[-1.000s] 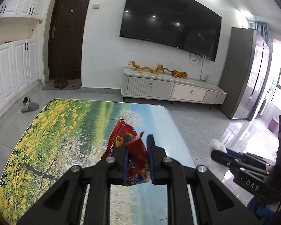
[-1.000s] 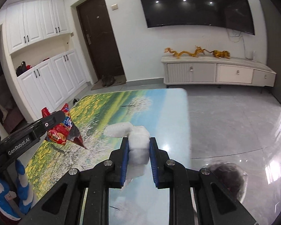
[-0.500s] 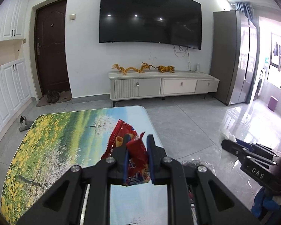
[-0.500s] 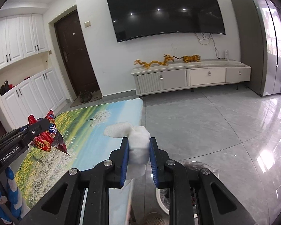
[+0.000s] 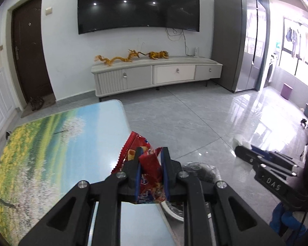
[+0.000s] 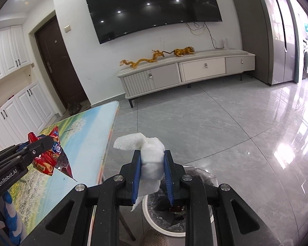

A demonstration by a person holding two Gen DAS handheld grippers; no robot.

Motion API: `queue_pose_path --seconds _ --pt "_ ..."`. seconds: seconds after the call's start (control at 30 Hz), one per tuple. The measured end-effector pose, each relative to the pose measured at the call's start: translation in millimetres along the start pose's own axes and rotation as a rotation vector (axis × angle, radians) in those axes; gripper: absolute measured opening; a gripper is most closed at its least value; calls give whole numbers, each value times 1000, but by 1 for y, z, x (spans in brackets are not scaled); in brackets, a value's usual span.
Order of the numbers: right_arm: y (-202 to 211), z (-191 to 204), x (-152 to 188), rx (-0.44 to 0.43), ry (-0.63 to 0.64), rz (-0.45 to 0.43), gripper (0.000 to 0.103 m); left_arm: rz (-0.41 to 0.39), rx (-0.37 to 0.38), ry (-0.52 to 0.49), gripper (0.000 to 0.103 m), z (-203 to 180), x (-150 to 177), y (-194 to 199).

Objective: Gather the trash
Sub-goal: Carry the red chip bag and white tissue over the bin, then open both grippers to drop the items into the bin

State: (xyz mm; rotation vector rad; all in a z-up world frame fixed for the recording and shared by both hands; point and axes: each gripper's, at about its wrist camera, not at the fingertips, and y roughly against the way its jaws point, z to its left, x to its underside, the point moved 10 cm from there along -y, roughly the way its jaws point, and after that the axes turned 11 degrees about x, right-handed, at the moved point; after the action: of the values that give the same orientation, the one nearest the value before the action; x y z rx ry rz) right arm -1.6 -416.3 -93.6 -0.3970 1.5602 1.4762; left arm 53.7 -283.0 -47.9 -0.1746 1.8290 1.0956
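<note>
My left gripper (image 5: 151, 153) is shut on a red snack wrapper (image 5: 147, 168), held over the right edge of the picture-printed table (image 5: 51, 153). In the right wrist view the same left gripper (image 6: 45, 143) and wrapper (image 6: 49, 157) show at the left. My right gripper (image 6: 152, 155) is shut on a crumpled white tissue (image 6: 147, 153), held above a white trash bin (image 6: 154, 221) lined with a clear bag on the floor beside the table. The bin's bag (image 5: 199, 170) peeks out behind the left gripper's fingers. The right gripper (image 5: 244, 151) shows at right in the left wrist view.
A grey tiled floor (image 6: 225, 133) spreads to the right of the table (image 6: 88, 143). A white TV cabinet (image 6: 184, 71) stands against the far wall under a large TV (image 6: 154, 8). A brown door (image 6: 55, 65) and white cupboards (image 6: 14, 110) are at left, a grey fridge (image 6: 277, 30) at right.
Both grippers have swung right, off the middle of the table toward its right edge. The bin has come into view below them. Wrapper and tissue stay gripped.
</note>
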Motion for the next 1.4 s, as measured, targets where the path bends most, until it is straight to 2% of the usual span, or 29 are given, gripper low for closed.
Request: queue_pose_path --seconds 0.2,0.43,0.7,0.73,0.77,0.8,0.87,1.13,1.3,1.33,1.4 --pt "-33 -24 16 22 -24 88 20 95 103 41 16 -21 6 -54" --pt "-79 -47 49 56 -61 218 21 213 170 62 17 -41 21 -122" --pt "-121 -76 87 96 -108 347 25 316 229 94 18 -56 42 -170" --pt "-123 -79 91 103 -109 357 28 328 239 103 18 -57 45 -175" --pt "-124 -82 93 110 -109 363 32 339 251 114 26 -58 47 -179" --pt "-125 -84 94 113 -110 366 33 342 258 123 39 -59 49 -182" --pt "-126 -86 96 115 -111 370 41 338 258 139 48 -58 50 -185" --pt "-125 -97 91 159 -115 362 44 332 282 168 48 -53 49 -182" --pt "-116 -91 79 180 -106 327 49 292 250 165 49 -42 44 -168" --pt "-113 -88 76 182 -100 317 50 279 236 163 49 -39 42 -164" --pt "-110 -81 70 182 -88 300 54 252 209 160 58 -32 41 -153"
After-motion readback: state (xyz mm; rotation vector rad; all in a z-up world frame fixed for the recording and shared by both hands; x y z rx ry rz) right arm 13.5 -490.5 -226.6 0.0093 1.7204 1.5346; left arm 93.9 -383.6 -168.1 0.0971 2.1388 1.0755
